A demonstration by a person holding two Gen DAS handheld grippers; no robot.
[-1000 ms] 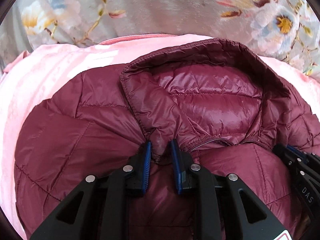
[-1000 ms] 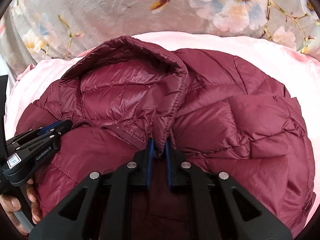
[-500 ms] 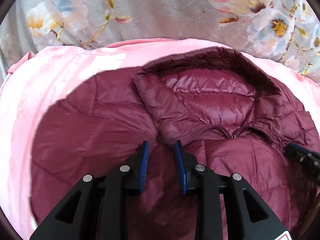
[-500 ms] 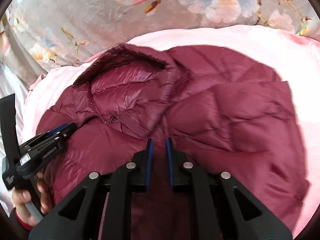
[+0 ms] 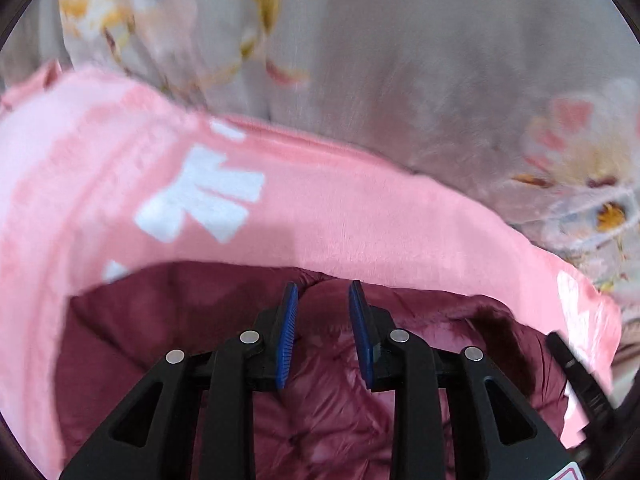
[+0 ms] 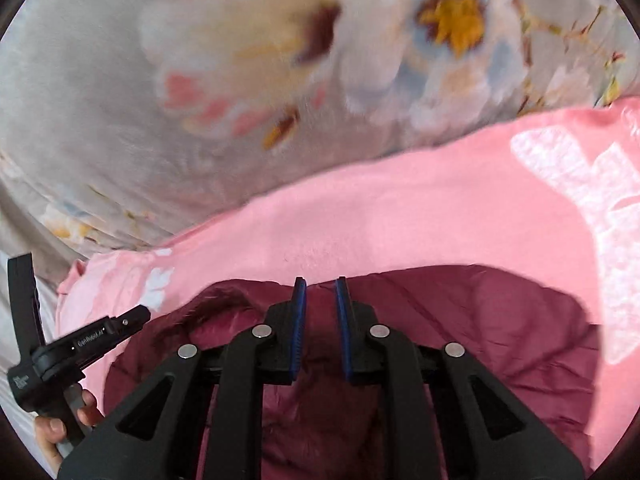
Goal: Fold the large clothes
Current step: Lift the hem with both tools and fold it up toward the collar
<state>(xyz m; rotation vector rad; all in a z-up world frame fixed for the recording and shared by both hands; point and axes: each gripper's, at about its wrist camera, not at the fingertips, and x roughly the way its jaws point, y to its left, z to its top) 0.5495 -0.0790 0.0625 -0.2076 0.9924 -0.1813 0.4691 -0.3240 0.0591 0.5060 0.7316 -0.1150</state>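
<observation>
A maroon quilted down jacket (image 5: 168, 332) lies spread on a pink blanket (image 5: 340, 216), its hood toward the right in the left wrist view. My left gripper (image 5: 322, 286) hovers over the jacket's far edge, open, with nothing between its blue pads. In the right wrist view the jacket (image 6: 500, 328) fills the lower half, and my right gripper (image 6: 320, 280) hangs above it, open by a narrow gap and empty. The left gripper (image 6: 142, 315) shows at the left there, held by a hand (image 6: 52, 428). Both views are blurred by motion.
The pink blanket (image 6: 400, 220) with white markings lies under the jacket and reaches past it on all visible sides. Behind it is grey fabric with a large flower print (image 6: 160, 100). The right gripper's tip (image 5: 556, 340) shows at the right edge of the left wrist view.
Both grippers let go of the jacket's collar, which they pinched a second ago. Both have since risen and tilted up, so the jacket now sits lower in both views.
</observation>
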